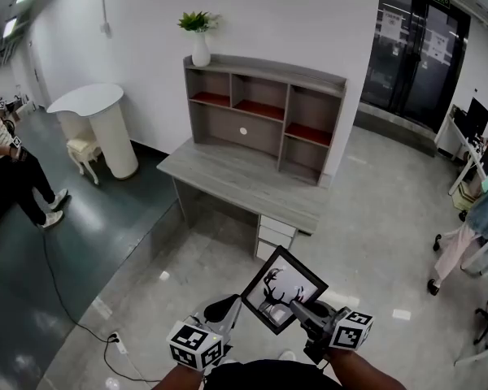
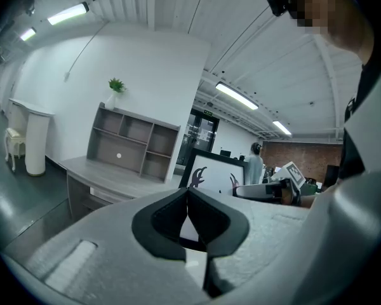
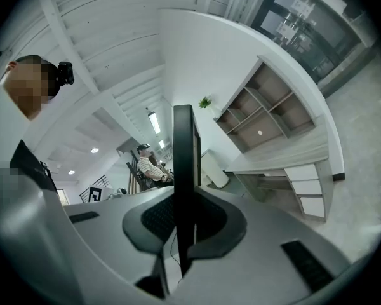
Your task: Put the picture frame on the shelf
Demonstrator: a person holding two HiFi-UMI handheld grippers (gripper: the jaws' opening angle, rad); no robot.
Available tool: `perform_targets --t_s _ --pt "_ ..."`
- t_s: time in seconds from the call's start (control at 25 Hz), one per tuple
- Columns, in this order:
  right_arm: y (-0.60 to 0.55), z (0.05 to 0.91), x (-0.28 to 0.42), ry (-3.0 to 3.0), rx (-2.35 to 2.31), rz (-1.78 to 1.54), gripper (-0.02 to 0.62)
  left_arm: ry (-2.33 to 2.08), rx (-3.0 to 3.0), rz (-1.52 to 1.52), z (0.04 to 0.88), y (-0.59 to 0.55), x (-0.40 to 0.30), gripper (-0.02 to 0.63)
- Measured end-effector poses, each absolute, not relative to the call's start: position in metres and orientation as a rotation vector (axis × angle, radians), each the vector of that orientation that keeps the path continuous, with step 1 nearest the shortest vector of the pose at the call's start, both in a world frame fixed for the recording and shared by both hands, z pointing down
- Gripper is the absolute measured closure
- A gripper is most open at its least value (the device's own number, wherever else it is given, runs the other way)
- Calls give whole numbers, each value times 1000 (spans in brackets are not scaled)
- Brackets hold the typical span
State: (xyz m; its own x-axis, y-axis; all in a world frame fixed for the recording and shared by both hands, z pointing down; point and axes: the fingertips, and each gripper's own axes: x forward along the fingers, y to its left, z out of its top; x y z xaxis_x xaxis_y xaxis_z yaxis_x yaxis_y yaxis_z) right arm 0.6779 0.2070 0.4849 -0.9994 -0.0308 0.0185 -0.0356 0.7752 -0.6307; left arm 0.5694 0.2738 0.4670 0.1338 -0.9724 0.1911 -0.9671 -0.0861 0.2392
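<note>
The right gripper point(image 1: 302, 309) pinches the picture frame point(image 1: 283, 289) by one edge, at 6 o'clock, well apart from the shelf point(image 1: 260, 108) at 12. The left gripper point(image 1: 228, 309) is closed, empty. Risk: the frame can pivot or slip when carried, bc the grip is so narrow.

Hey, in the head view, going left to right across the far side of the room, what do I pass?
Person in a striped top → white round-topped pedestal table → grey wooden shelf unit → dark glass doors.
</note>
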Motion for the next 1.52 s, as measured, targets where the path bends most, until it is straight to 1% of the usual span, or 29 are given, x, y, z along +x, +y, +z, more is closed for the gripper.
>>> perform_targets --t_s 0.32,1.0,1.52 --pt "217 496 662 -2928 93 1039 546 -1871 2124 -19 475 285 555 597" --pt "265 512 594 -2879 73 1073 546 -1902 2032 -56 498 344 480 597" --pt "219 512 519 -2859 -11 1114 546 -2022 1913 -73 501 331 411 597"
